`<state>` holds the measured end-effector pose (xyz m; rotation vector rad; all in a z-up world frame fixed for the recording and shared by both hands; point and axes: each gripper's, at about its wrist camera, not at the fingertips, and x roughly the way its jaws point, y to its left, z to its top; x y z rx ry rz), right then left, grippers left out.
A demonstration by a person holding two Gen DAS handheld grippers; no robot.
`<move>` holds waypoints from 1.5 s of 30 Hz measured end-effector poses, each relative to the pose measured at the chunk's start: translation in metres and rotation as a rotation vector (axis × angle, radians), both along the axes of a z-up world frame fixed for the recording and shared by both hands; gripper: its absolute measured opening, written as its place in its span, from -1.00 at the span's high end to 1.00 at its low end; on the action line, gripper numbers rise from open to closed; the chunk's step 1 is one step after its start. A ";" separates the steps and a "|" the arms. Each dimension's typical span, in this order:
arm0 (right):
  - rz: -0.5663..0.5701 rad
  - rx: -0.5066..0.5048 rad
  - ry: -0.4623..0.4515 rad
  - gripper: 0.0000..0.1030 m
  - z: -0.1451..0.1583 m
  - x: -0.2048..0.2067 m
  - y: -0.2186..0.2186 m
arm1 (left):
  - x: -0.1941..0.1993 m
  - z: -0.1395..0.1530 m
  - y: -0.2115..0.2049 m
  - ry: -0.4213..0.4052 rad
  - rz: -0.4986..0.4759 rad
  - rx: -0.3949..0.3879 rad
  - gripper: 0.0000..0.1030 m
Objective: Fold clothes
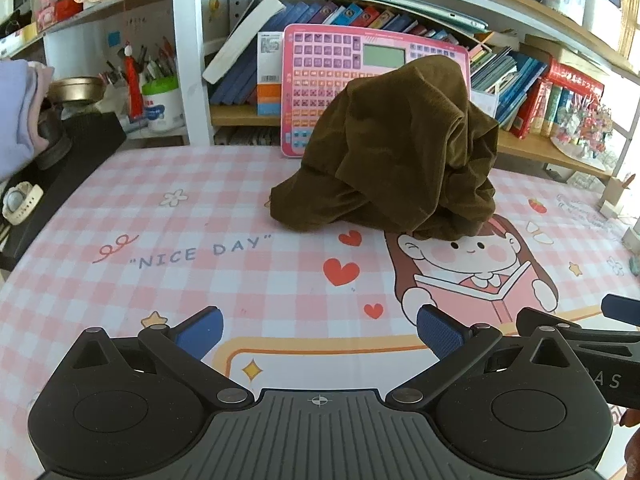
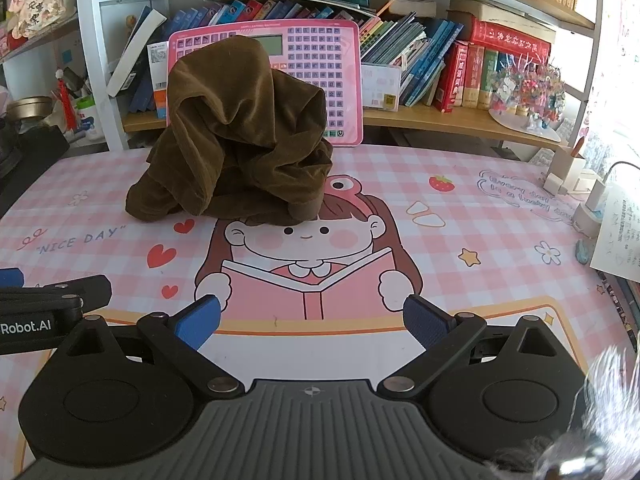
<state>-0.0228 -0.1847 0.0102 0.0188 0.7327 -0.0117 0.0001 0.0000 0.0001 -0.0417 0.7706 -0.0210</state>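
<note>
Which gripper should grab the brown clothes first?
Probably the left gripper: the crumpled brown garment sits nearly straight ahead of it. From the right gripper, also open, the garment lies off to its left.

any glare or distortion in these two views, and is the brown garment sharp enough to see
Left wrist view: fisheye bends the shelves, dark corner top right; the brown garment is sharp and evenly lit. Right wrist view: strong window glare washes out the right edge, a blurred pale fuzzy shape fills the bottom right corner, and the garment's folds stay clear beyond the open right hand-held gripper.
</note>
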 end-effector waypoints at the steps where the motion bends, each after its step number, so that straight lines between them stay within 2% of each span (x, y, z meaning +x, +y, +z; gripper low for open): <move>1: 0.000 0.000 0.000 -0.91 0.000 0.000 0.000 | 0.000 0.000 0.000 0.000 0.000 0.002 -1.00; 45: -0.010 -0.002 0.020 -0.92 -0.003 0.002 0.000 | 0.002 -0.004 -0.001 0.020 -0.004 0.005 -1.00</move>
